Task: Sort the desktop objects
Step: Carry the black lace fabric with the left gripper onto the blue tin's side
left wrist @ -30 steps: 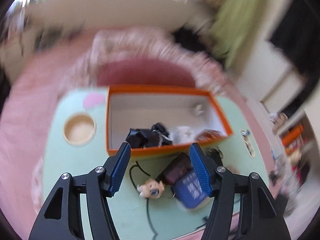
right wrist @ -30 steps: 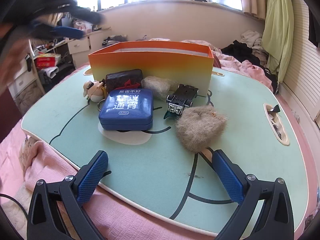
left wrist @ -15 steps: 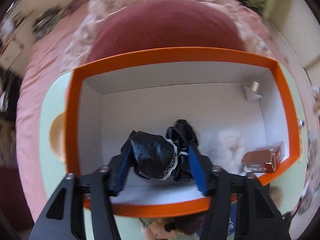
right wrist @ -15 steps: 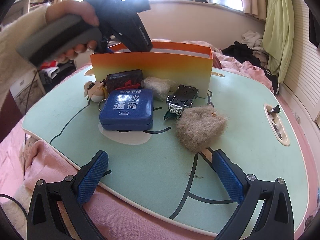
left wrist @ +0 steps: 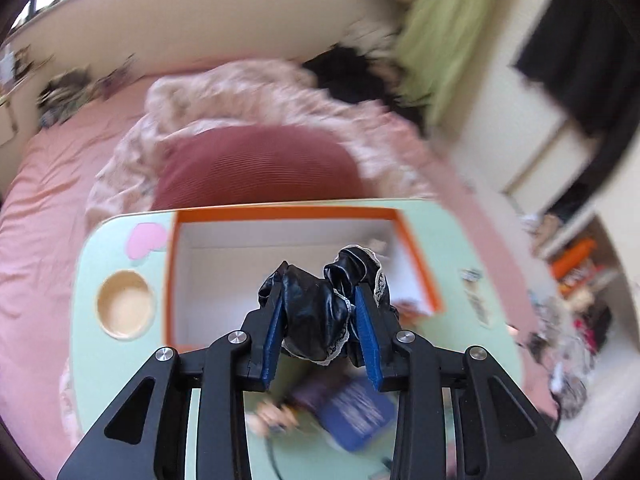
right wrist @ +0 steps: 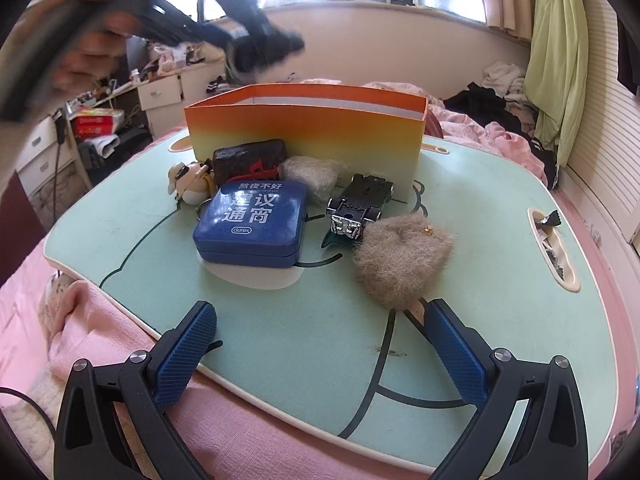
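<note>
In the left wrist view the left tool (left wrist: 316,320) sits low in the centre, jaws closing, blue pads pressed against a black cloth (left wrist: 320,300) with white lace trim. The bundle hangs in front of the orange box (left wrist: 176,280), which stands on the green tabletop (left wrist: 88,272); the view is blurred.

In the right wrist view the right tool (right wrist: 320,348) is released at the bottom, jaws wide apart with nothing between them. Before the box lie a blue tin (right wrist: 252,220), a toy car (right wrist: 360,204) and a furry pouch (right wrist: 400,260). At upper left a hand (right wrist: 84,32) appears blurred.
</note>
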{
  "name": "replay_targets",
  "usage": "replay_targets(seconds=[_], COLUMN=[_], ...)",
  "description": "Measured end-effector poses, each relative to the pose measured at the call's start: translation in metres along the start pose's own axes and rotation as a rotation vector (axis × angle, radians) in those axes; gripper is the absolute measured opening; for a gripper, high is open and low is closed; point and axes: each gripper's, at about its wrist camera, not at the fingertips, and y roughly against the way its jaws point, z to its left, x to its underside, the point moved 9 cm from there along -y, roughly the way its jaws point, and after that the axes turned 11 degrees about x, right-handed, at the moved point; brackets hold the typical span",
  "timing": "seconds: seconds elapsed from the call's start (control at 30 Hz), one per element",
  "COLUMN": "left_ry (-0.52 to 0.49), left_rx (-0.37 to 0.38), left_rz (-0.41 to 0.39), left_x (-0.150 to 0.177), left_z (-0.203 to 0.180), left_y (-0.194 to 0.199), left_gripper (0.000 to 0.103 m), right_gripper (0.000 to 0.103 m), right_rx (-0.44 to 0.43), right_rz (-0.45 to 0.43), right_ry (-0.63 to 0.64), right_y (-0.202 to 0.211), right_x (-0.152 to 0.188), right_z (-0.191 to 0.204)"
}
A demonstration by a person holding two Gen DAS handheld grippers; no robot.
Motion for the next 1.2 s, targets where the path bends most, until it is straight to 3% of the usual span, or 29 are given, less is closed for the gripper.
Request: replay_targets(seconds=[0.13, 0.23, 0.37, 0.47, 0.6, 0.67, 0.83, 0.9, 0.93, 1.2], left_ry=[-0.049, -0.07, -0.088, -0.097, -0.057, -0.034, 0.013, -0.073, -0.088, -0.103], left_rx=[0.057, 0.082, -0.009, -0.078, -0.094, -0.12, -0.259, -0.339, -0.307, -0.29], left_rz=[0.014, 0.008, -0.123, -0.206, -0.285, -0.282, -0.2, -0.2, -0.188, -0.183], left_x=[0.043, 0.054, 0.05, 0.066, 0.113, 0.136, 0.157, 0.155, 0.154, 0.149], left_z=[-0.029, -0.038, -0.032, -0.021, -0.002, 0.01, 0.051, 0.051, 0.048, 0.056], left_y=[-0.006, -0.024, -0.015, 0.005, 0.026, 0.026, -0.008, -0.02, -0.025, -0.031], left_gripper=[0.038, 0.053, 0.061, 0.082, 0.083, 0.083, 0.085, 0.103, 0.103, 0.103], right_gripper=[0.103, 0.103, 0.103, 0.103, 0.103, 0.103, 0.103, 0.103, 0.103, 0.103], right_rx=[-0.002, -0.002, -0.002, -0.002, -0.002, -0.003, -0.002, 0.0, 0.0, -0.001], right_rz=[-0.001, -0.001, -0.002, -0.002, -0.002, -0.002, 0.0, -0.002, -0.001, -0.002], right_ry=[0.001, 0.001, 0.0, 0.0, 0.0, 0.0, 0.002, 0.004, 0.003, 0.003], right_y=[0.0, 0.0, 0.0, 0.0, 0.0, 0.0, -0.001, 0.001, 0.001, 0.001], right_x=[0.0, 0.0, 0.0, -0.001, 0.0, 0.0, 0.0, -0.001, -0.001, -0.002], right_z=[0.0, 0.0, 0.0, 0.001, 0.0, 0.0, 0.0, -0.001, -0.001, -0.002])
